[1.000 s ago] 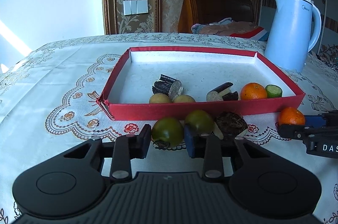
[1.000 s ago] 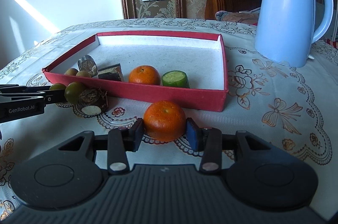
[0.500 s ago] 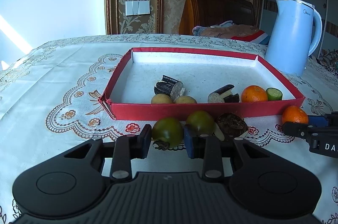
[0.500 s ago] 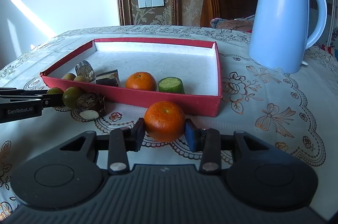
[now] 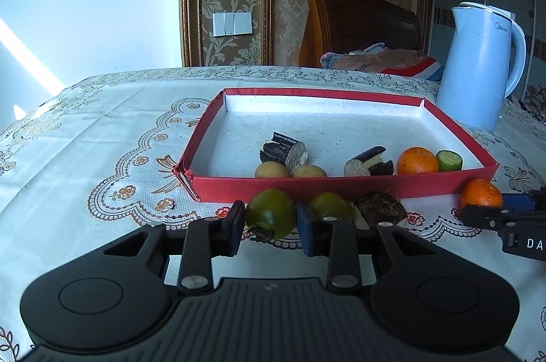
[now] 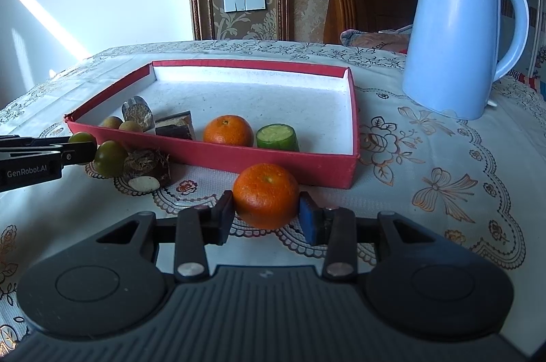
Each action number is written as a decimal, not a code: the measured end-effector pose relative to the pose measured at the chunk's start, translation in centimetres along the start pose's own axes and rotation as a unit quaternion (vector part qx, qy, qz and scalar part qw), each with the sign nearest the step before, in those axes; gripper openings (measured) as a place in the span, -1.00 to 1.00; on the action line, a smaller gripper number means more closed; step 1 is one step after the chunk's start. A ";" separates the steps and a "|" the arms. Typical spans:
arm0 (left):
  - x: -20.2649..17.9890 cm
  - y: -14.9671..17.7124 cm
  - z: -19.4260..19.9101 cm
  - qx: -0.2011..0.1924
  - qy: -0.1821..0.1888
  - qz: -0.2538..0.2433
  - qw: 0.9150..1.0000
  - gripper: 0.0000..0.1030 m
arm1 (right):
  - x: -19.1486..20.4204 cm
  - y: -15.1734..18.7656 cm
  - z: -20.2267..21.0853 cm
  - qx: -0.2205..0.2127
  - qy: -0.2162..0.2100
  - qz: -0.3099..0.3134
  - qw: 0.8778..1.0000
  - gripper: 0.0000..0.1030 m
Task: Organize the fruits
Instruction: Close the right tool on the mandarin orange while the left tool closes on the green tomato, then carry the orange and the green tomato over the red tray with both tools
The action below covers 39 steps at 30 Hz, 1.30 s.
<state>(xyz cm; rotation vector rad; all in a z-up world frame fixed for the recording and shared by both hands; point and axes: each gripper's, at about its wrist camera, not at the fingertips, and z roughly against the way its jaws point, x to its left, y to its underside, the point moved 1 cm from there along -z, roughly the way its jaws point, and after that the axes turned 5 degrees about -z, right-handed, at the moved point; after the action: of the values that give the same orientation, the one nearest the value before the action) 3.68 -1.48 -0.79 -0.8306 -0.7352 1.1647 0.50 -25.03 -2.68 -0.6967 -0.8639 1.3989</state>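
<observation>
My left gripper (image 5: 270, 222) is shut on a dark green round fruit (image 5: 271, 212) on the tablecloth, just in front of the red tray's near wall (image 5: 341, 188). A second green fruit (image 5: 329, 205) and a brown root piece (image 5: 380, 208) lie right of it. My right gripper (image 6: 267, 220) is shut on a mandarin (image 6: 266, 191) resting on the cloth before the tray's near right corner (image 6: 341, 171). Inside the tray lie another mandarin (image 6: 227, 130), a cucumber piece (image 6: 277, 136), two yellowish fruits (image 5: 272, 170) and dark cut pieces (image 5: 283, 148).
A pale blue kettle (image 6: 457, 31) stands right of the tray, behind my right gripper. The tray's far half (image 5: 324, 119) is bare. A wooden chair (image 5: 358, 20) with cloth on it stands beyond the table's far edge.
The right jaws have drawn in slightly onto the mandarin. Both grippers and the fruits stay where they were.
</observation>
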 end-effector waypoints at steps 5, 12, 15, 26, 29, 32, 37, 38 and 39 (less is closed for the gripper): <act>0.1 0.0 0.1 -0.001 -0.007 0.003 1.000 -0.38 | 0.2 0.0 -0.1 0.004 0.004 0.005 1.000 -0.27; 0.4 0.1 0.2 -0.003 -0.024 0.009 1.000 -0.38 | 0.4 0.1 -0.3 0.007 0.012 0.011 1.000 -0.27; 0.3 0.1 0.3 -0.007 -0.026 0.008 1.000 -0.38 | 0.4 0.1 -0.3 0.008 0.017 0.012 1.000 -0.27; 0.2 0.0 0.7 -0.016 -0.052 0.005 0.999 -0.38 | 1.6 0.1 0.1 0.005 0.004 0.012 1.000 -0.27; 0.1 0.0 0.9 -0.021 -0.062 0.003 0.998 -0.38 | 2.4 0.2 0.3 0.003 -0.009 0.012 1.000 -0.27; 0.0 0.0 1.2 -0.026 -0.070 0.003 0.997 -0.38 | 3.2 0.3 0.4 0.001 -0.018 0.014 1.000 -0.27; -0.3 0.0 1.6 -0.033 -0.077 0.002 0.996 -0.38 | 4.1 0.5 0.5 -0.002 -0.029 0.015 0.999 -0.27; -0.3 0.0 1.7 -0.034 -0.078 0.001 0.996 -0.38 | 4.3 0.5 0.6 -0.004 -0.031 0.015 0.999 -0.27; -0.5 0.0 1.7 -0.035 -0.079 -0.001 0.996 -0.38 | 4.3 0.5 0.7 -0.004 -0.034 0.015 0.999 -0.27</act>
<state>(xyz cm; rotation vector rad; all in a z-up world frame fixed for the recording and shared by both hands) 2.12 -1.64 0.10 -0.8027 -0.9111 1.2185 -0.45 -20.74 -2.29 -0.6738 -0.9166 1.4532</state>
